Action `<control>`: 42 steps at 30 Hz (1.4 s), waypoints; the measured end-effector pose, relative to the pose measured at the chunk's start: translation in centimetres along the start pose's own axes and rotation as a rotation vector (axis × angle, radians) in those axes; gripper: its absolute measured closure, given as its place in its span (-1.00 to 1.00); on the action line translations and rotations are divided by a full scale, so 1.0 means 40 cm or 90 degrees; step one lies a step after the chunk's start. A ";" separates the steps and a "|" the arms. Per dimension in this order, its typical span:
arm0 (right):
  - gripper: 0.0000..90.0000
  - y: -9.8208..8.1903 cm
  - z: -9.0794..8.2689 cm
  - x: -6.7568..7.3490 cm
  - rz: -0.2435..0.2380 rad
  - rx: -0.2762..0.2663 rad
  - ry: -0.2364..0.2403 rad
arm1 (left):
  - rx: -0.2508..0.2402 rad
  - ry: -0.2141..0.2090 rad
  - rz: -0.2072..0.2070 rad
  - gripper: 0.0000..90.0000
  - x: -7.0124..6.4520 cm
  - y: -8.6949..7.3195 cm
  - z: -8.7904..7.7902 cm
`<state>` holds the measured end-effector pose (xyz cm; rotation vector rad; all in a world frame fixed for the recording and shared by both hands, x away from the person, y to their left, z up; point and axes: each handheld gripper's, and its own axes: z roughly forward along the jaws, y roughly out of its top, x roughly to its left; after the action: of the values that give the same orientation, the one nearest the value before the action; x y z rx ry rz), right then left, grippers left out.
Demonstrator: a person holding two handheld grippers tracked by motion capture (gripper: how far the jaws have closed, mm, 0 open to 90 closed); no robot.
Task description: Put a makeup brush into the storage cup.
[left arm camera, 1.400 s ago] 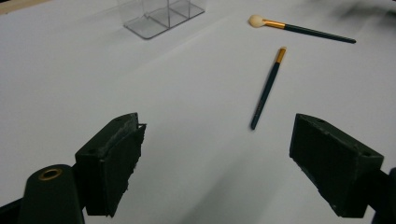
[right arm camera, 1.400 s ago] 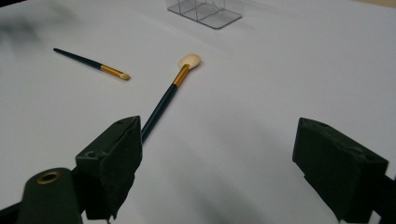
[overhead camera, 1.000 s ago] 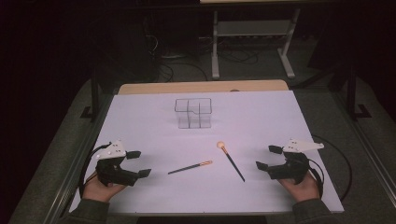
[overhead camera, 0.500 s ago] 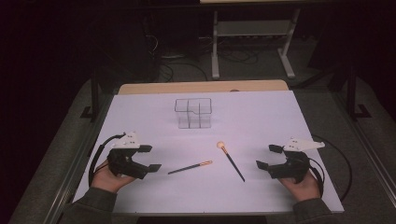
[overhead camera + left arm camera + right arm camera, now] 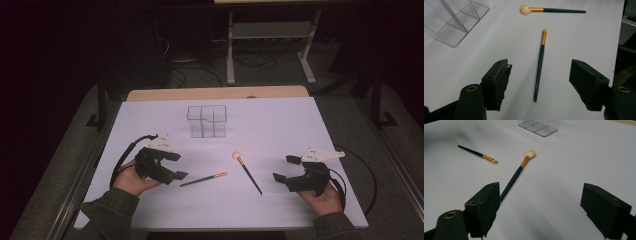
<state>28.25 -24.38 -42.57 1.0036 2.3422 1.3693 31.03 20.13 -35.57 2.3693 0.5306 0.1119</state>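
The thin brush (image 5: 203,179) lies flat on the white table (image 5: 280,125), a little toward seven o'clock from the table's middle, its dark handle end pointing at your left gripper (image 5: 172,166) and its gold ferrule and small tip pointing toward three o'clock. In the left gripper view that same thin brush (image 5: 539,65) runs straight up the gap between your two black jaws, handle end nearest you, touching neither pad. Your left jaws have just been closing a little, yet they stand well apart with nothing gripped; the brush is between them only in line of sight.

Just beside the thin brush's tip, toward two o'clock, lies the round-headed brush (image 5: 247,172), apart from it, with its pale head at eleven o'clock and its handle running down toward five o'clock. Beyond both, at twelve o'clock, stands the clear organizer (image 5: 207,121), upright, its compartments open at the top.

Your right gripper (image 5: 288,168) hovers at the table's four o'clock side, jaws wide and holding nothing; in the right gripper view the round-headed brush's handle passes near its left pad (image 5: 487,206)
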 end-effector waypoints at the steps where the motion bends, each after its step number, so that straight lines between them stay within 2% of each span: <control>1: -0.67 0.000 0.000 0.000 0.000 0.000 0.000 | 0.000 0.000 0.000 -0.28 0.000 0.000 0.000; 8: -0.67 0.004 -0.002 0.003 -0.005 0.003 -0.004 | 0.051 -0.012 0.016 -0.22 0.000 0.037 0.048; 9: -0.67 0.004 -0.002 0.003 -0.005 0.003 -0.004 | 0.062 -0.013 0.025 -0.20 0.002 0.042 0.052; 11: -0.67 0.005 -0.002 0.003 -0.004 0.003 -0.004 | 0.069 -0.018 0.024 -0.18 0.000 0.052 0.068; 16: -0.67 0.005 -0.005 0.002 -0.007 -0.001 -0.004 | 0.098 -0.022 0.040 -0.15 -0.002 0.074 0.095; 18: -0.67 0.005 -0.005 0.002 -0.007 -0.001 -0.004 | 0.101 -0.022 0.045 -0.13 -0.001 0.076 0.100; 19: -0.67 0.005 -0.005 0.002 -0.007 -0.001 -0.004 | 0.099 -0.023 0.037 -0.11 -0.003 0.077 0.105; 20: -0.67 0.005 -0.005 0.002 -0.007 -0.001 -0.004 | 0.106 -0.022 0.045 -0.11 -0.001 0.079 0.108; 21: -0.67 0.005 -0.005 0.002 -0.007 -0.001 -0.003 | 0.104 -0.024 0.035 -0.10 -0.003 0.079 0.113; 28: -0.67 0.006 -0.004 0.003 -0.009 0.001 -0.001 | 0.136 -0.031 0.044 -0.02 0.003 0.081 0.141; 38: -0.67 0.009 -0.001 0.004 -0.010 0.006 0.003 | 0.154 -0.040 0.040 0.07 -0.002 0.085 0.180; 42: -0.67 0.009 0.000 0.004 -0.011 0.007 0.003 | 0.168 -0.045 0.047 0.12 -0.003 0.087 0.193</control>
<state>28.28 -24.15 -42.26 0.9824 2.3590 1.3550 33.85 12.95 -39.12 2.6393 0.4461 -0.0085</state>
